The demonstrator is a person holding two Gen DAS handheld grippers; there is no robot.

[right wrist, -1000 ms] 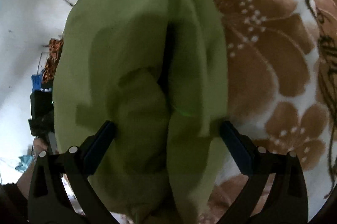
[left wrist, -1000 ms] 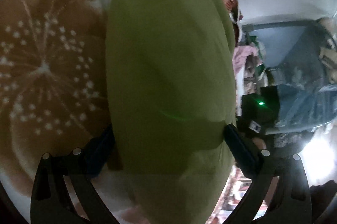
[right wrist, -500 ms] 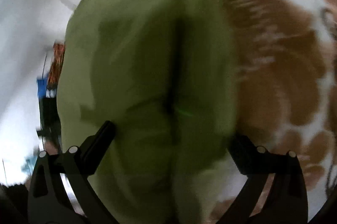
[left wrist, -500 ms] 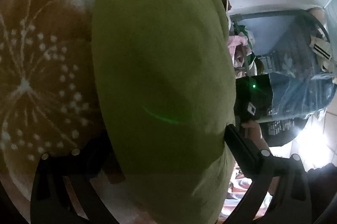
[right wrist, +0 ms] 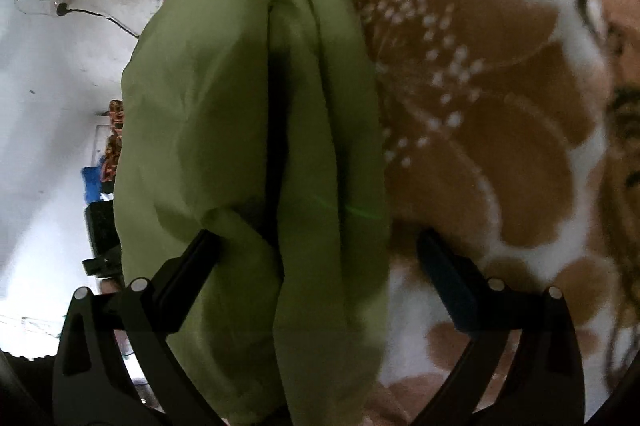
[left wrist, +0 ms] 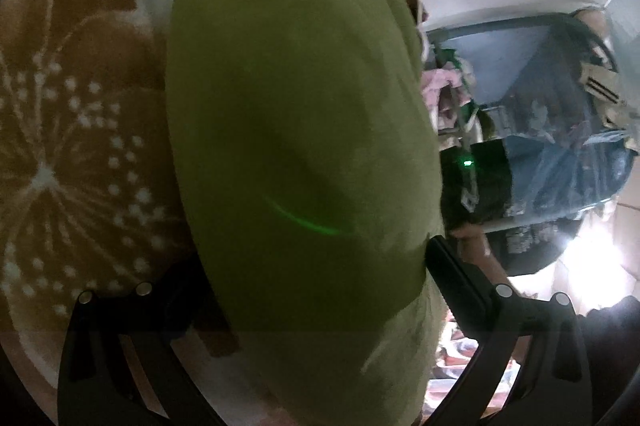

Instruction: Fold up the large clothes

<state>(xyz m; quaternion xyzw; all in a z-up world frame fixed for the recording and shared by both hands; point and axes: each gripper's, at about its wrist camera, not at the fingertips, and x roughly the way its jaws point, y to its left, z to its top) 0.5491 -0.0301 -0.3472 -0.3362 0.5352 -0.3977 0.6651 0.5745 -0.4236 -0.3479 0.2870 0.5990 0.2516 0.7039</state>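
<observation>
While the blur of half a second ago has cleared, little else has shifted: the olive-green cloth garment (left wrist: 296,153) hangs bunched between both tongs above the brown-flowered white blanket (right wrist: 500,129). The left gripper (left wrist: 308,266) and right gripper (right wrist: 316,246) look spread, so whether either pinches it I cannot tell. No fold seems set yet.

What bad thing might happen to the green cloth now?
The green cloth hangs in loose bunched pleats between the fingers of the right gripper, whose jaws stand wide, so it might slip out or the layers might shift apart. In the left view the cloth fills the frame and hides most of the flowered blanket, so the person may struggle to see where the fold lands, leaving it crooked.
</observation>
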